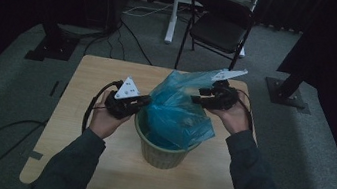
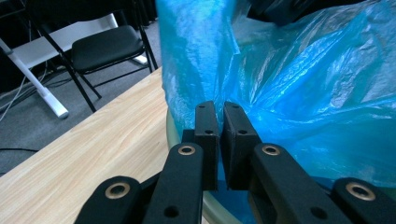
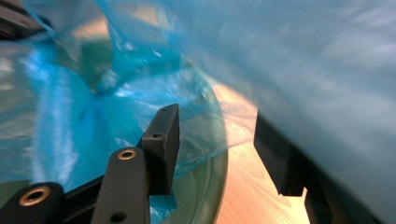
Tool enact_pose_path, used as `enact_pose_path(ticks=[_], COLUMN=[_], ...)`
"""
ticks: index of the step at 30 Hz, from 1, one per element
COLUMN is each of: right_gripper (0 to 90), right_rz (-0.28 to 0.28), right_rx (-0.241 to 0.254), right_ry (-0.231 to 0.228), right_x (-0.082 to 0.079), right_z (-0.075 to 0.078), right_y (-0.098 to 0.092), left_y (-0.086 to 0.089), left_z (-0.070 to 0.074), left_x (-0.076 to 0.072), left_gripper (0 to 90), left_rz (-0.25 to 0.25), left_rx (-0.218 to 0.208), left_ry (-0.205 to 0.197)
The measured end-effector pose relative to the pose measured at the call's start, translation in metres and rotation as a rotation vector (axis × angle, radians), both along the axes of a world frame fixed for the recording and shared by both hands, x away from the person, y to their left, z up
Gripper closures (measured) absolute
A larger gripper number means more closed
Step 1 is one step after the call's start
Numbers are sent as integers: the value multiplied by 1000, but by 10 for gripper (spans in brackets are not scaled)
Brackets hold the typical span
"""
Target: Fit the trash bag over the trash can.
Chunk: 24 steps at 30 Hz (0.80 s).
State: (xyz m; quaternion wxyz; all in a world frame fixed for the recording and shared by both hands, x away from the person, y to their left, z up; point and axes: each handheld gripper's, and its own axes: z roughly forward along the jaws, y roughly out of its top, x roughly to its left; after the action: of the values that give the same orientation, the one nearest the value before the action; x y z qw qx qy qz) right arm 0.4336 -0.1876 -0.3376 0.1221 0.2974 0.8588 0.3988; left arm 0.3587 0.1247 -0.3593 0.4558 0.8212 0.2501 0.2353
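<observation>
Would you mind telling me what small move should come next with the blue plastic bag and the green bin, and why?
Probably close the right gripper on the blue plastic bag: its jaws stand open with loose film beside them, while the left gripper is shut at the bag's edge by the green bin rim. With both sides held, the bag could be stretched over the rim.

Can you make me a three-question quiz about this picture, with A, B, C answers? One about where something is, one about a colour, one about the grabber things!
1. Where does the pale green round plastic bin stand?
A. on the light wooden table
B. on the floor
C. on a chair

2. What colour is the thin crinkly plastic bag in the bin?
A. red
B. blue
C. yellow

3. How do the right gripper jaws stand?
A. apart
B. pressed together
C. clamped on a cup

Answers: 1 A, the bin sits on the tabletop. 2 B, the film is see-through blue. 3 A, a wide gap shows between the jaws.
</observation>
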Motion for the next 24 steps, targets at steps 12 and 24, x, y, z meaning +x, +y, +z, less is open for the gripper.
enact_pose_path(ticks=[12, 24], right_gripper=[778, 894], right_rz=[-17, -16], right_rx=[-38, -13], right_ry=[58, 20], right_x=[9, 3], right_z=[-10, -4], right_y=[3, -3], left_y=[9, 22], left_z=[-3, -6], left_x=[2, 2], left_gripper=[849, 849], left_rz=[32, 72], left_rx=[-10, -16], left_ry=[5, 7])
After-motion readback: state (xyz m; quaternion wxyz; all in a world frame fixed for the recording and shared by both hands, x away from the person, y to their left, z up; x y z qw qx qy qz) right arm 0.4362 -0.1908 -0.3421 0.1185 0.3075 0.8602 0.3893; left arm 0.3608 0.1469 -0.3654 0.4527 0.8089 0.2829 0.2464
